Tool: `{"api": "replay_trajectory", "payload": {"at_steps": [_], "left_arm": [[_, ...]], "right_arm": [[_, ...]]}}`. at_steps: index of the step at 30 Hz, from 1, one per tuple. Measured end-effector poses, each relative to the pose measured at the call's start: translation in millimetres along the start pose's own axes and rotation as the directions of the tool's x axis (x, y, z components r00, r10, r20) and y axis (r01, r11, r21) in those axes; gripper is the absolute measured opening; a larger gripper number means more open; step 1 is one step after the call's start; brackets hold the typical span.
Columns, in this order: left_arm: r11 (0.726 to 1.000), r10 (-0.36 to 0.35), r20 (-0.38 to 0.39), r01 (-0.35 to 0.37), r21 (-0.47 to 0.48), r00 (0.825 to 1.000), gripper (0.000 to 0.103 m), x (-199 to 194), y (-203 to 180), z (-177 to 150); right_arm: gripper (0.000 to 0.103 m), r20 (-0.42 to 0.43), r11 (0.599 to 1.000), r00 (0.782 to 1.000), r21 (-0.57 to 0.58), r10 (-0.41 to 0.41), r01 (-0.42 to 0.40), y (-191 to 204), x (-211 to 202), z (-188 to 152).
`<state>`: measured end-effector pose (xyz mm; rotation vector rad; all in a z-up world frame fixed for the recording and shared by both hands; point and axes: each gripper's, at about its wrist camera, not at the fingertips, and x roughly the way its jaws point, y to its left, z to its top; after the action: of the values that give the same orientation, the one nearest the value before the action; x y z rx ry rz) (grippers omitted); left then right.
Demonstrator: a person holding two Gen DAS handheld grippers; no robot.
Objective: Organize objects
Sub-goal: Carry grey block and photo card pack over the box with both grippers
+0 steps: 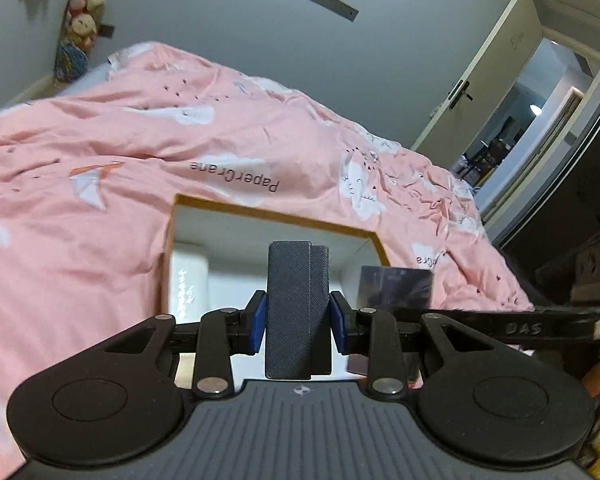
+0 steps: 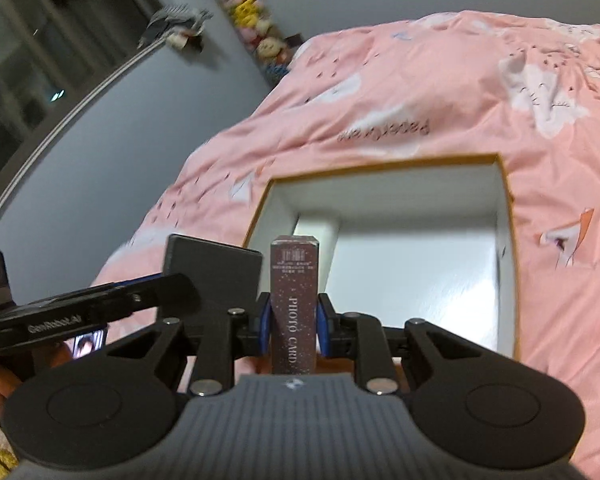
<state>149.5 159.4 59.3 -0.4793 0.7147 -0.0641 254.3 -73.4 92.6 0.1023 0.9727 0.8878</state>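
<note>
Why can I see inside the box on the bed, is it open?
Yes, open. The white box on the pink bedcover has no lid on top, so its white inside walls and floor show. Something white lies in one corner.

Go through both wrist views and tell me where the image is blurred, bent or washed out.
Left wrist view: fisheye bends the door frame; the white box interior is overexposed; the dark case in the left hand-held gripper stays sharp. Right wrist view: motion blur smears the bedspread print and the box rim; glare on the box floor; the photo card box stays legible.
</note>
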Motion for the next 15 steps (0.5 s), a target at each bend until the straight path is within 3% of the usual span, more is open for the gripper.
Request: {"api": "replay_trajectory", "payload": {"at_steps": [4, 8, 11, 15], "left_arm": [[1.000, 0.019, -0.081, -0.020, -0.011, 0.997, 0.037, 57, 1, 19], [0.998, 0.051, -0.184, -0.055, -0.016, 0.982, 0.037, 122, 9, 26], [0.995, 0.095, -0.225, -0.099, -0.007, 0.970, 0.037, 159, 13, 28], [0.995, 0.086, -0.258, -0.095, -0.024, 0.962, 0.037, 190, 22, 30]], "right_arm": [[0.024, -0.054, 0.997, 0.996, 0.036, -0.072, 0.074, -25, 42, 21], [0.024, -0.138, 0.989, 0.984, 0.080, -0.109, 0.121, -55, 83, 29], [0.024, -0.182, 0.983, 0.975, 0.106, -0.126, 0.147, -74, 105, 33], [0.024, -0.224, 0.980, 0.967, 0.129, -0.120, 0.151, -94, 136, 40]]}}
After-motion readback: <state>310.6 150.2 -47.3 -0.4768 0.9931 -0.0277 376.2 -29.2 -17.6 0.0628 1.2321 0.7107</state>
